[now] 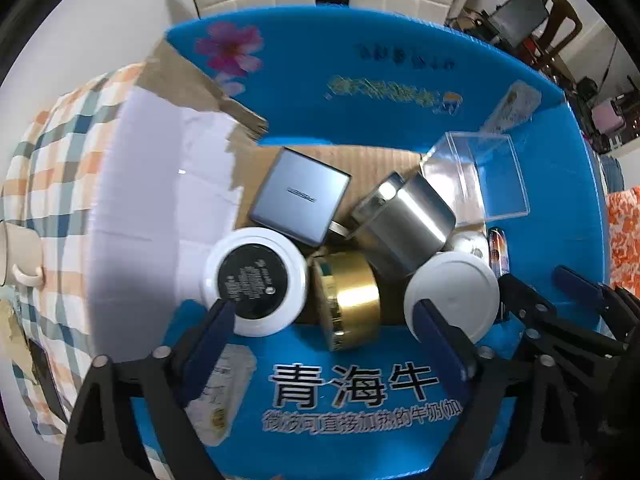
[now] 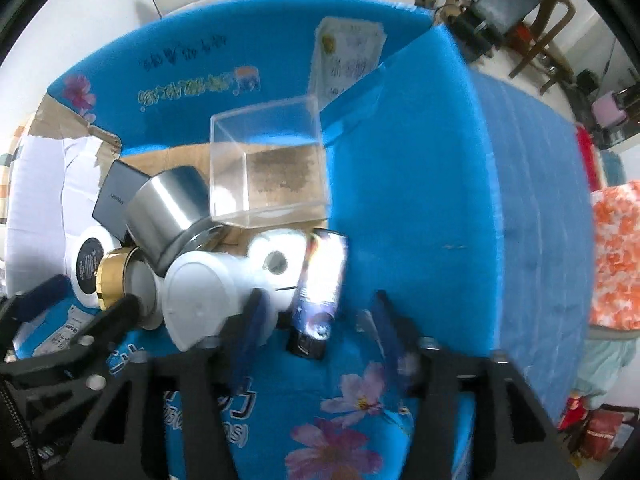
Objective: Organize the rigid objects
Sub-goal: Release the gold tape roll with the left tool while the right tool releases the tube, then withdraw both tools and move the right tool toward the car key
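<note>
- The left gripper point(image 1: 320, 328) points straight down into the blue carton point(image 1: 400, 92) with its jaws spread wide and nothing pinched; the gold-banded jar point(image 1: 352, 300) lies directly below the gap, on its side.
- The right gripper point(image 2: 316, 320) also points down with its jaws parted and holds nothing; the dark glossy tube point(image 2: 320, 280) stands in the gap, free of both pads as far as the blurred picture shows.
- Just beside the left fingers: the white jar with the black label point(image 1: 254, 280) at the left finger, the white lid point(image 1: 452, 300) at the right finger.
- My judgement: the gold-banded jar's long axis runs across the left jaws, roughly side to side, so it is the left hand's nearest pick; the tube's long axis runs away from the right jaws, up the picture.
- Farther in, the silver tin point(image 1: 408, 220) leans on the jars, with the grey square case point(image 1: 300, 194) beside it on the cardboard floor.
- Farthest, the clear plastic box point(image 2: 268, 164) sits against the carton's back wall, nearer the right hand.
- All task things already lie inside the carton.
</note>
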The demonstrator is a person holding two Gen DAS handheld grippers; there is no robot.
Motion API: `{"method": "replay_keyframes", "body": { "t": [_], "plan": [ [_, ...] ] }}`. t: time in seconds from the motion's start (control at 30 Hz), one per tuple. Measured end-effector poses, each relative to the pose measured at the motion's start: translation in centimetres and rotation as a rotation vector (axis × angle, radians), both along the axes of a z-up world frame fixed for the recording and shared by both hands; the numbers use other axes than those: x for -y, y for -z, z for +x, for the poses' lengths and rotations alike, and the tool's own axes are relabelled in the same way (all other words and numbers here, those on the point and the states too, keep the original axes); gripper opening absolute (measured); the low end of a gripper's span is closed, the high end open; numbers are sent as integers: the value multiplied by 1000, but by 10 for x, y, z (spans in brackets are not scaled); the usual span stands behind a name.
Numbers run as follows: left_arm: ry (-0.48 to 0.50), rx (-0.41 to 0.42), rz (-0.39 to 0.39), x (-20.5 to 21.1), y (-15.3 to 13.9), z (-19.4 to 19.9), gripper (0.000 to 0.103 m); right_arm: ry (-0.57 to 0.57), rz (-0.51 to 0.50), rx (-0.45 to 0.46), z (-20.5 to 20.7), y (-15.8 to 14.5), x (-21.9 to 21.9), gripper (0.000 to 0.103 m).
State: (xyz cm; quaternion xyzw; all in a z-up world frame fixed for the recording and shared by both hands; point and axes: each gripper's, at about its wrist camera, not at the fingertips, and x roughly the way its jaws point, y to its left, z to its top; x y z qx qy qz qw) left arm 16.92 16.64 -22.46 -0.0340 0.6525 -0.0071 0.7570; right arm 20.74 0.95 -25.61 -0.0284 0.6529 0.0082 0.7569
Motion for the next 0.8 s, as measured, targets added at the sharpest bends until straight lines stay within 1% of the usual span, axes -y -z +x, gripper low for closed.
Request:
{"method": "replay_keyframes", "body": {
  "t": [0.03,0.17,0.2,0.27,0.37,0.47,0.57,0.63,0.8],
  "plan": [
    [-5,6,1,-3,-4,-1,99,-1,9,6,-1,-4,1,75],
    [-17,50,31,-11,-22,-6,100,-12,22,15,-4,-18,1,92],
    [-19,58,35,-9,-22,-5,100,-15,20,20,-7,-19,1,94],
    [-21,78,43,-7,-33,-6,102,-13,24,27,-10,-24,0,101],
    [-28,106,50,-16,-40,-5,103,-2,47,40,-20,-36,4,102],
    [-44,158,54,-16,-59,-11,103,0,63,76,-30,-54,10,102],
    [-47,189,58,-13,-78,-18,103,0,86,127,-43,-83,19,102],
    [-45,211,49,-11,-95,-27,103,-6,91,166,-54,-102,23,102],
    [-42,278,70,-6,-139,-51,103,-22,111,246,-88,-152,32,102]
  ]
}}
